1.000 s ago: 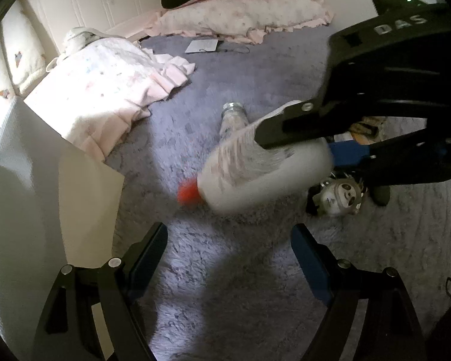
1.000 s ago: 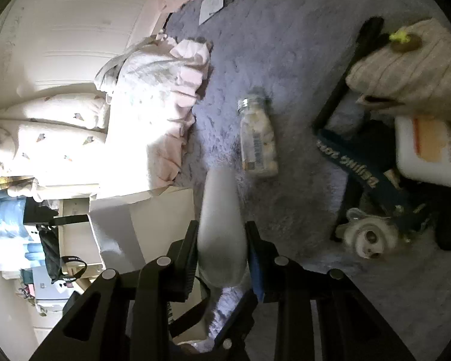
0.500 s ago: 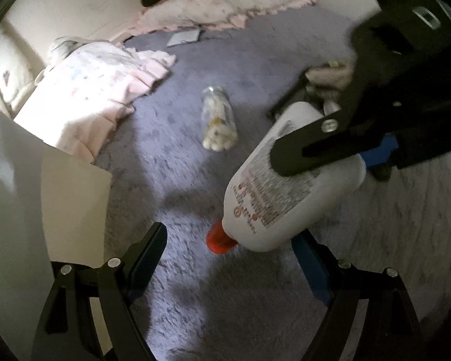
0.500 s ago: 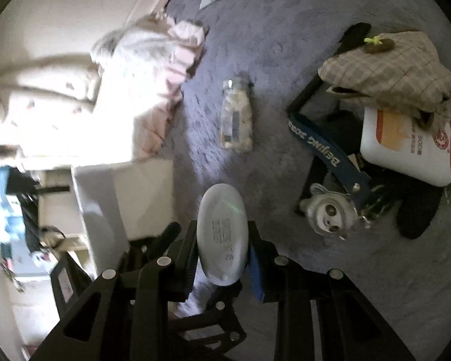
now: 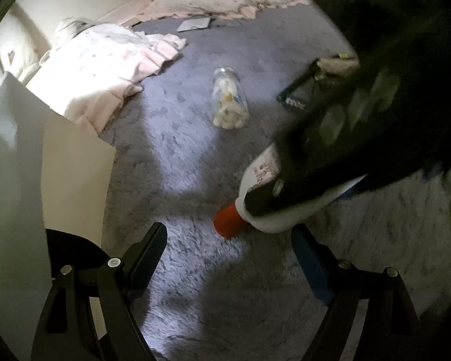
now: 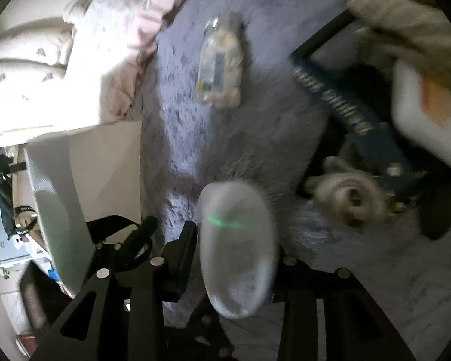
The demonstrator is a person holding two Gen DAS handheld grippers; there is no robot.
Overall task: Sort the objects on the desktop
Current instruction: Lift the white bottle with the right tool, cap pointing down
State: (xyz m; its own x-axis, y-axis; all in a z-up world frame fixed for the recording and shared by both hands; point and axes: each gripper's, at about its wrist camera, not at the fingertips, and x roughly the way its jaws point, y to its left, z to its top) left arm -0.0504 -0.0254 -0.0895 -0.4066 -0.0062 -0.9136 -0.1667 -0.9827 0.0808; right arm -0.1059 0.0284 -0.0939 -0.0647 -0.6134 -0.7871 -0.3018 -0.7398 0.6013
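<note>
Because the right gripper's [image 5: 288, 210] dark body fills the upper right of the left wrist view, most of the white bottle [image 5: 257, 177] is hidden; only its shoulder, label edge and red cap [image 5: 228, 221] show, cap down on the purple carpet [image 5: 183, 156]. Right wrist view is motion-blurred: bottle base [image 6: 236, 249] sits between the fingers [image 6: 182, 249], jaws opening, contact unclear. Left gripper [image 5: 228, 267] fingers stand wide apart, empty. Clear jar [image 5: 230, 102] lies apart, open carpet around it. White box [image 5: 75, 165] edges the left; clutter with a plush toy [image 6: 350, 198] crowds the right.
</note>
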